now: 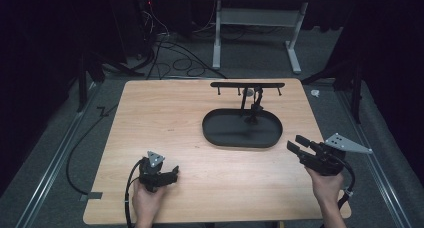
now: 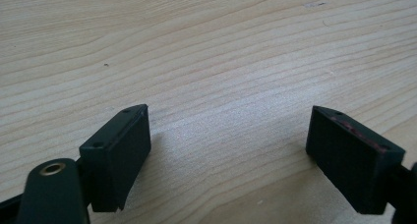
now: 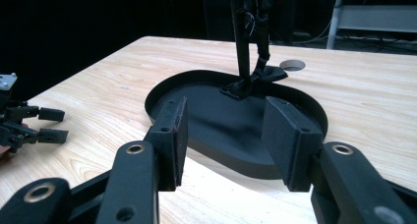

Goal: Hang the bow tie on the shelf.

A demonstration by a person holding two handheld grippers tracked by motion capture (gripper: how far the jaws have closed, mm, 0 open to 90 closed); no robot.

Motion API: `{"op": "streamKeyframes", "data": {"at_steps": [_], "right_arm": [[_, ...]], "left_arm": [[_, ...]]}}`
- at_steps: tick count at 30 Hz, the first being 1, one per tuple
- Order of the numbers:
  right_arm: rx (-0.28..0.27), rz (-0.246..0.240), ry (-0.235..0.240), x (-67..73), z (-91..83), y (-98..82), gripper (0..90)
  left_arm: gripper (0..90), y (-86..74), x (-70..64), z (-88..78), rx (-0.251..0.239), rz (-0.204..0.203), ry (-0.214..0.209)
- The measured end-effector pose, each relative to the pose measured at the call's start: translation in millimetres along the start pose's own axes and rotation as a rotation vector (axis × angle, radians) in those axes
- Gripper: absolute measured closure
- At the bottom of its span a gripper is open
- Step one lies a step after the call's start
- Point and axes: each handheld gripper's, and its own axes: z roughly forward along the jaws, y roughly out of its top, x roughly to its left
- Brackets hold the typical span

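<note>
Hand-held gripper (image 2: 228,157) jaws wide apart (nothing between) over wooden table (image 2: 206,52).

— Cut off at the top of the right gripper view: crossbar of the black stand (image 3: 244,37). Far rim of the tray (image 3: 162,94) partly hidden behind the jaws.

— Too small to tell in the high view: pegs hanging under the crossbar. Forearms cropped at the near edge.

Light wooden counter (image 1: 165,118), and on it a black oval tray (image 1: 220,133) toward two o'clock of centre, a hook stand (image 1: 247,85) rising from it.
</note>
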Motion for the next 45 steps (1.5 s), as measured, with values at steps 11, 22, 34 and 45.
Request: {"op": "streamKeyframes", "data": {"at_steps": [11, 22, 34, 45], "right_arm": [[0.002, 0.026, 0.022, 3.7, 2.9, -9.4, 54.4], [0.013, 0.031, 0.023, 6.5, 7.8, -20.3, 55.1], [0.035, 0.039, 0.024, 10.6, 16.0, -30.4, 55.4], [0.061, 0.037, 0.029, 13.5, 23.5, -34.8, 55.4]], "left_arm": [[17.5, -0.1, -0.1, -0.1, 0.000, 0.000, 0.000], [17.5, -0.1, -0.1, -0.1, 0.000, 0.001, 0.000], [17.5, -0.1, -0.1, -0.1, 0.000, 0.001, 0.000], [17.5, -0.1, -0.1, -0.1, 0.000, 0.001, 0.000]]}}
